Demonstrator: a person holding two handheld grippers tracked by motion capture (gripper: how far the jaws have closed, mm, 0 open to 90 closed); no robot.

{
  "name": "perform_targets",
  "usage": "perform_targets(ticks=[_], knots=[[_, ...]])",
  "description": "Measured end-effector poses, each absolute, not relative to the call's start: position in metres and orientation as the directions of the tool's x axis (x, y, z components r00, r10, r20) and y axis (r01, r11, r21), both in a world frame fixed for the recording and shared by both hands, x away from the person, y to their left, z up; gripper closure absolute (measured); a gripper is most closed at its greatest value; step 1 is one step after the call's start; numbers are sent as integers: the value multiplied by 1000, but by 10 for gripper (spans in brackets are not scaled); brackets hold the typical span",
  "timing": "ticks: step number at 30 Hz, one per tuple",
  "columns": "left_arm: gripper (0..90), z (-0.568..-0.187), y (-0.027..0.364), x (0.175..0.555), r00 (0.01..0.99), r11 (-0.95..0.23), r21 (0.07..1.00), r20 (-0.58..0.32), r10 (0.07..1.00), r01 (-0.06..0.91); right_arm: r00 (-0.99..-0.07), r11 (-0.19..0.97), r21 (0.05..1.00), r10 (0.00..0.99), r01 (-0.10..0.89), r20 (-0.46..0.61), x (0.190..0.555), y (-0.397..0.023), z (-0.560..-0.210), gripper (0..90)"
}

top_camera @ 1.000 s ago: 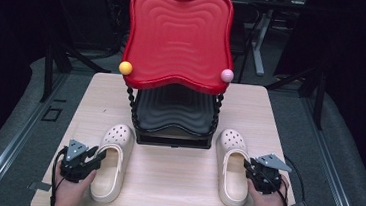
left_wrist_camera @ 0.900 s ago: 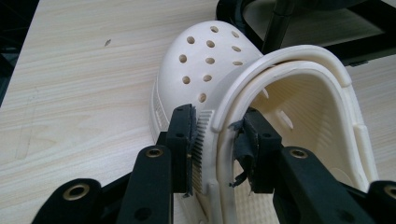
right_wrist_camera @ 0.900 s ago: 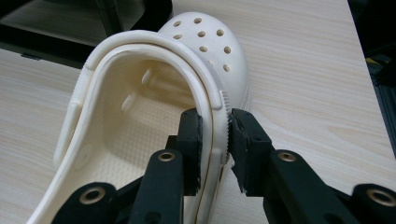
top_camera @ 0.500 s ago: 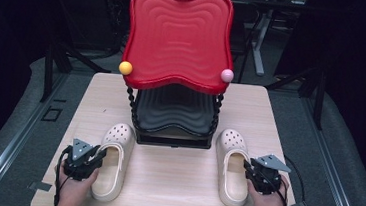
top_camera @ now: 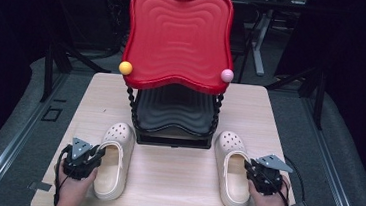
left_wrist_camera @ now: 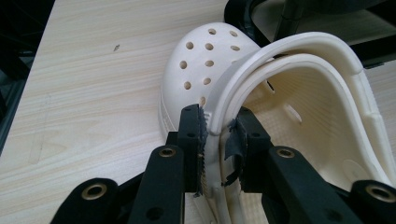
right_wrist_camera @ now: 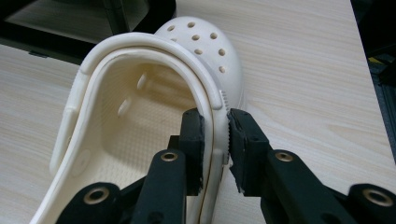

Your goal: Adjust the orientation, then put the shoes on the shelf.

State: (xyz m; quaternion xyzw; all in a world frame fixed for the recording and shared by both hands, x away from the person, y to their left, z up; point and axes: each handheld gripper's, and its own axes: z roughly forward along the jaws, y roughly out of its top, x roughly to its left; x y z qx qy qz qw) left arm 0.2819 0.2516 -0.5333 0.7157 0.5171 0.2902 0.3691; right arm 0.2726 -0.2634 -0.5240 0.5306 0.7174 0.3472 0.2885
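Note:
Two cream clogs with holes in the toes lie on the wooden table, toes pointing away. My left gripper (top_camera: 97, 151) (left_wrist_camera: 217, 126) has the outer side wall of the left clog (top_camera: 113, 164) (left_wrist_camera: 205, 70) between its pads. Its jaws have just been closing and now press on that wall. On the other side, my right gripper (top_camera: 249, 166) (right_wrist_camera: 215, 123) pinches the outer side wall of the right clog (top_camera: 232, 177) (right_wrist_camera: 201, 42). Its jaws have also just been closing, with the rim between them.
A two-tier rack stands at the middle back of the table (top_camera: 174, 182), with a red wavy top tray (top_camera: 176, 37) over a black lower shelf (top_camera: 175, 115). A yellow ball (top_camera: 125, 68) and a pink ball (top_camera: 227, 75) cap its front posts. Dark floor surrounds the table.
The left gripper's jaws have drawn in against the clog's side. Both hands and both clogs stay where they were.

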Motion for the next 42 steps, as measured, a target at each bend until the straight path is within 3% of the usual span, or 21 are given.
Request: perform_targets(ticks=[16,31,42], knots=[[758,-520,259,272,297,-155,844,-6,955,513,-258,177,844,965,506,-47,257,-260,-509,762],[758,-493,264,250,372,-148,879,-35,927,453,-233,130,895,972,426,-30,235,-265,-482,762],[758,-480,261,222,422,-157,897,-35,906,413,-274,130,913,961,387,-21,212,-256,-468,763]])
